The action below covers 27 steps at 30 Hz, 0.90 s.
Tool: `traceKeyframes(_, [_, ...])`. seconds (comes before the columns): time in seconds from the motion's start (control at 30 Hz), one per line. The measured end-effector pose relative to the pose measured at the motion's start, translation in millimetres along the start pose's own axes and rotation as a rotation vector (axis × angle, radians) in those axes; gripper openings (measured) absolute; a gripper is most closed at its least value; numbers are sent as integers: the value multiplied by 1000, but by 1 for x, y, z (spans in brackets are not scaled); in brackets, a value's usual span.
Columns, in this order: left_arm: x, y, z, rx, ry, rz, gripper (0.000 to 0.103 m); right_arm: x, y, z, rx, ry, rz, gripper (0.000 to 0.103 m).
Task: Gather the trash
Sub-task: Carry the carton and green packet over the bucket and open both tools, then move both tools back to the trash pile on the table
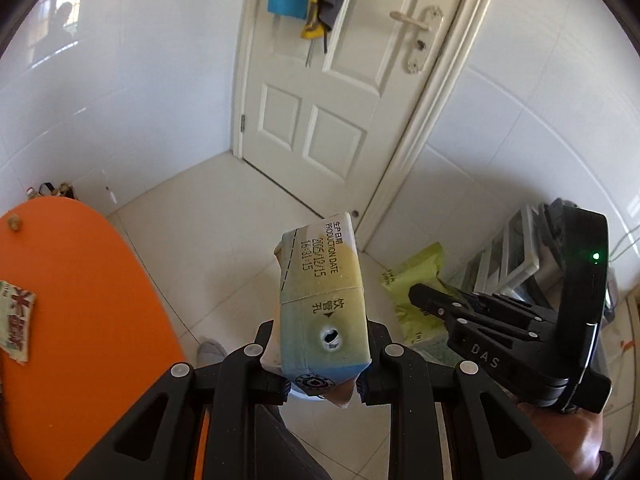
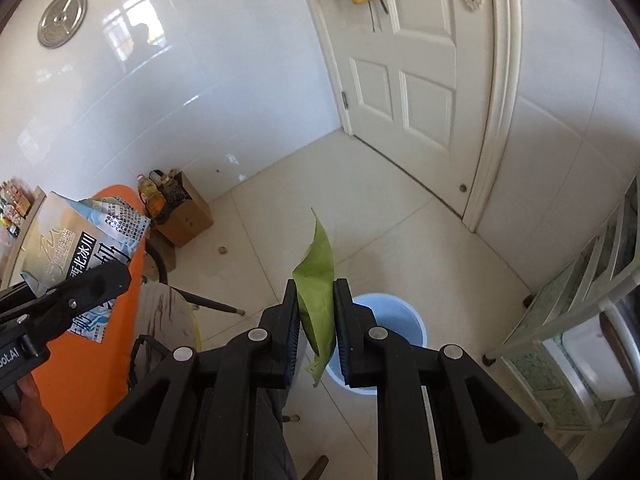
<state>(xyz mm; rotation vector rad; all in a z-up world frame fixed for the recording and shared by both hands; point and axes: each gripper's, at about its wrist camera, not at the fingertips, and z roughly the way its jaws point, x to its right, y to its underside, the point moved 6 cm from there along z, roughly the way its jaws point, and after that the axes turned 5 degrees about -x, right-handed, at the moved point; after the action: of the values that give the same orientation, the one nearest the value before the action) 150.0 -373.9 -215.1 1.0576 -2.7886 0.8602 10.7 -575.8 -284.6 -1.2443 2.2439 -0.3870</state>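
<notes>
My left gripper (image 1: 325, 342) is shut on a crumpled yellow-and-blue drink carton (image 1: 320, 280) with a punched straw hole, held over the tiled floor. In the right wrist view the same carton (image 2: 68, 240) shows at the left, in the left gripper (image 2: 116, 276). My right gripper (image 2: 318, 292) is shut on a flat green wrapper (image 2: 318, 264) that sticks up past its fingertips. Just below and beyond it a light blue bin (image 2: 400, 314) stands on the floor. The left wrist view shows the right gripper (image 1: 420, 296) at the right with the green wrapper (image 1: 416, 268).
An orange table (image 1: 80, 300) is at the left, with a printed wrapper (image 1: 16, 320) and a small brown object (image 1: 14, 224) on it. A white door (image 1: 320, 100) is ahead. A cardboard box of bottles (image 2: 180, 216), a round stool (image 2: 168, 312) and a white shelf unit (image 2: 580, 300) stand around.
</notes>
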Motion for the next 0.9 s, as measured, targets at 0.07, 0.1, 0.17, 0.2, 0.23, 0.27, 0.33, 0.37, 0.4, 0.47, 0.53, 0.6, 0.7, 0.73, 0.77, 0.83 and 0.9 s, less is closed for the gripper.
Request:
traceKeyframes(0.07, [-2, -7, 23, -50, 2, 6, 20, 14, 5, 22, -39, 8, 24, 15])
traceKeyframes(0.1, [-3, -9, 36, -76, 5, 6, 20, 20, 7, 31, -57, 5, 37, 15])
traceKeyframes(0.17, [0, -11, 59, -124, 8, 14, 20, 30, 11, 48, -88, 4, 58, 15])
traceKeyframes(0.2, [-4, -15, 70, -145, 6, 18, 20, 35, 13, 58, -105, 3, 67, 15])
traceKeyframes(0.23, [-12, -22, 83, -172, 7, 20, 20, 40, 14, 66, -121, -1, 81, 15])
traceKeyframes(0.27, [-15, -24, 94, -199, 10, 21, 21, 46, 16, 74, -132, 2, 97, 17])
traceKeyframes(0.33, [-15, -32, 115, -238, 2, 29, 22, 57, 19, 91, -171, 6, 112, 18])
traceKeyframes(0.37, [-16, -36, 125, -255, -6, 33, 24, 63, 21, 99, -186, 2, 126, 19])
traceKeyframes(0.4, [-18, -39, 135, -273, -9, 37, 33, 68, 22, 104, -190, -1, 140, 19])
traceKeyframes(0.47, [-16, -54, 154, -303, -14, 45, 59, 77, 26, 112, -211, 11, 160, 19])
traceKeyframes(0.53, [-14, -62, 159, -294, -48, 60, 75, 84, 27, 116, -212, 15, 178, 28])
traceKeyframes(0.6, [-8, -86, 181, -303, -62, 64, 80, 89, 30, 117, -208, 22, 196, 54])
traceKeyframes(0.7, [-4, -87, 190, -305, -89, 62, 84, 95, 32, 113, -185, 32, 220, 85])
traceKeyframes(0.73, [-3, -87, 193, -304, -100, 60, 86, 96, 33, 112, -183, 38, 227, 88])
traceKeyframes(0.77, [-2, -86, 192, -299, -110, 58, 86, 97, 34, 110, -180, 48, 234, 96])
traceKeyframes(0.83, [-2, -83, 187, -284, -122, 57, 87, 99, 33, 109, -173, 67, 243, 103])
traceKeyframes(0.9, [-1, -75, 172, -261, -131, 55, 89, 98, 33, 106, -172, 71, 241, 103])
